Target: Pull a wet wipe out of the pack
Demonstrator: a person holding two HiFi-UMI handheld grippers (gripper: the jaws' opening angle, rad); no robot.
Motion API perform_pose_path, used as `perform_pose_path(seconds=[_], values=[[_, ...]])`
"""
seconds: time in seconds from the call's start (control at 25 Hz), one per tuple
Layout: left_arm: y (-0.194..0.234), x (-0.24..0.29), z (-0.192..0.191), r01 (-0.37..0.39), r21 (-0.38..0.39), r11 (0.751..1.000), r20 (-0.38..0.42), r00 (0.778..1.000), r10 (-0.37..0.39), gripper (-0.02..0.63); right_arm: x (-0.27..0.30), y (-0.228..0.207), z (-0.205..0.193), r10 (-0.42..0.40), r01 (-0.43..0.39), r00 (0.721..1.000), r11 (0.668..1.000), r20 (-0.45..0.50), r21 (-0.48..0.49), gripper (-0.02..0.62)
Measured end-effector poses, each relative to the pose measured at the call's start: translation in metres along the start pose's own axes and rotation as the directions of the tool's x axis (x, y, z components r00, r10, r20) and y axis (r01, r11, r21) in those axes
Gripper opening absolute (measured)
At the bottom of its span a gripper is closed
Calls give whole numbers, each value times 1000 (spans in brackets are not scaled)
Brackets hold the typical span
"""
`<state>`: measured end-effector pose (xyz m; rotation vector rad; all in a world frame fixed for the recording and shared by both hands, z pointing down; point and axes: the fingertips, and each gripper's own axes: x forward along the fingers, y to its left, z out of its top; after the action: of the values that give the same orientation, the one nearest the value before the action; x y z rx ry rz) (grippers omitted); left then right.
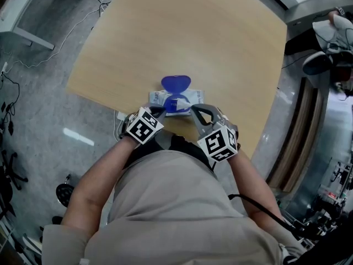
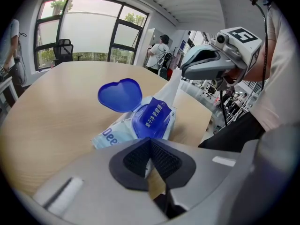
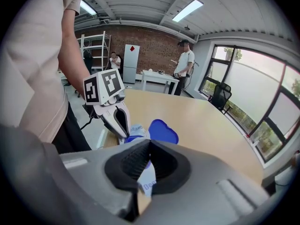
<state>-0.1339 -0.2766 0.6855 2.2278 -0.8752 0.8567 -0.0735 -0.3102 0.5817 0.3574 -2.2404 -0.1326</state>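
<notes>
A white wet wipe pack lies at the near edge of the wooden table, its blue lid flipped open. My left gripper is shut on the pack's near left edge; the pack shows just past its closed jaws. My right gripper is shut on a white wipe, which stretches up from the blue opening to its tips. In the right gripper view the wipe hangs between the closed pads, and the left gripper pins the pack.
The pack sits close to the table's front edge, right before the person's body. The tabletop stretches beyond the lid. People stand far off by a white table. An office chair stands by the windows. Cables run over the floor.
</notes>
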Motion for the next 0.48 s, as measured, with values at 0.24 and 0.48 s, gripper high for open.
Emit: perform_pose_path(seconds=[0.24, 0.48], values=[[-1, -2, -2, 9, 17, 1000, 0, 1000, -9, 2, -9, 4, 7, -35, 35, 999, 999, -3, 9, 2], [-1, -4, -2, 24, 32, 999, 3, 1000, -24, 2, -20, 2, 13, -80, 80, 997, 997, -6, 19, 2]])
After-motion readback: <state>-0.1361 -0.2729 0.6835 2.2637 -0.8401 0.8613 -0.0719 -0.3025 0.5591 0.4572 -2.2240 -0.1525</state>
